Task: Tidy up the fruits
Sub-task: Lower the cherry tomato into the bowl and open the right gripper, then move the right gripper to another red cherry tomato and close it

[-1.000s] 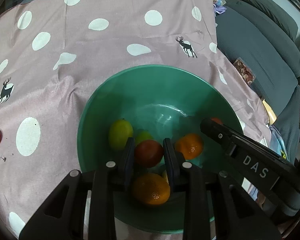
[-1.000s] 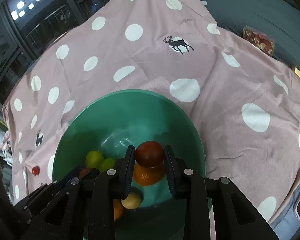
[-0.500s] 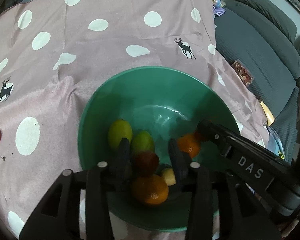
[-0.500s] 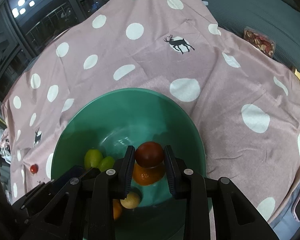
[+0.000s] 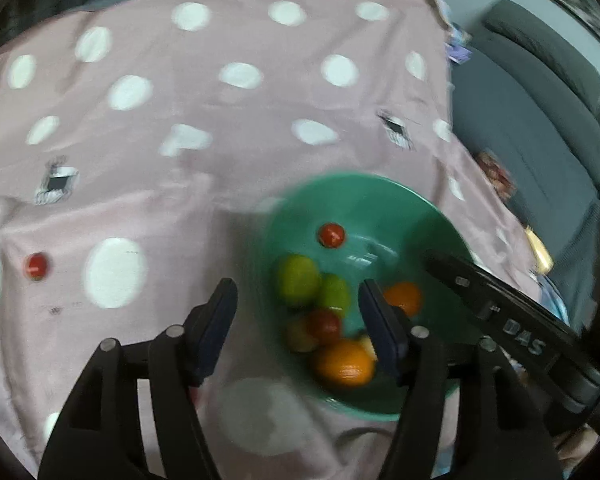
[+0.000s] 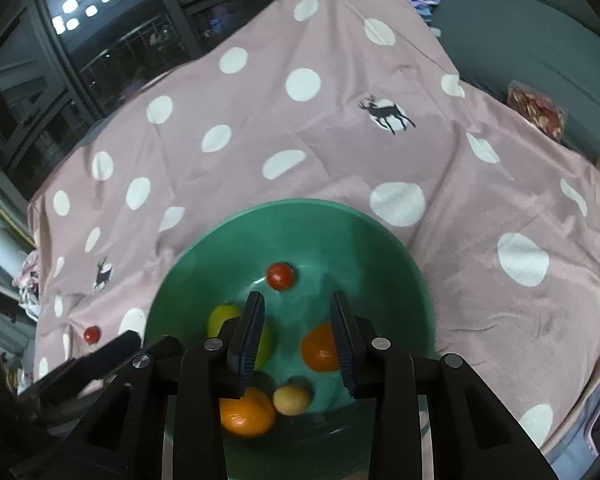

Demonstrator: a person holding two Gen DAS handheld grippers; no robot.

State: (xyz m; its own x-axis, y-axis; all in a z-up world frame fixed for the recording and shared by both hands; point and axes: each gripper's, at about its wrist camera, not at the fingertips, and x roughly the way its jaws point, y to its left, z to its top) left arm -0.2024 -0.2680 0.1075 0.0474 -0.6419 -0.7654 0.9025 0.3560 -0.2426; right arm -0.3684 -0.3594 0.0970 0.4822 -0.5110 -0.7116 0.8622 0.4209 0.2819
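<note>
left gripper (image 5: 296, 316): spread, empty, jaws just opening | right gripper (image 6: 298, 334): apart, empty over green bowl (image 6: 380, 236) | stray tomato (image 5: 37, 266): on cloth, left of left gripper | risk: blurred sweep clips bowl rim

1 bowl (image 6: 380, 240) holds 2 oranges (image 6: 246, 416), 2 green fruits (image 5: 298, 280) (blurred).

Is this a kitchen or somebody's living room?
Probably a living room at home, at night. A grey sofa sits beside a table under a pink spotted cloth, dark windows stand behind, and a green fruit bowl rests on the cloth.
</note>
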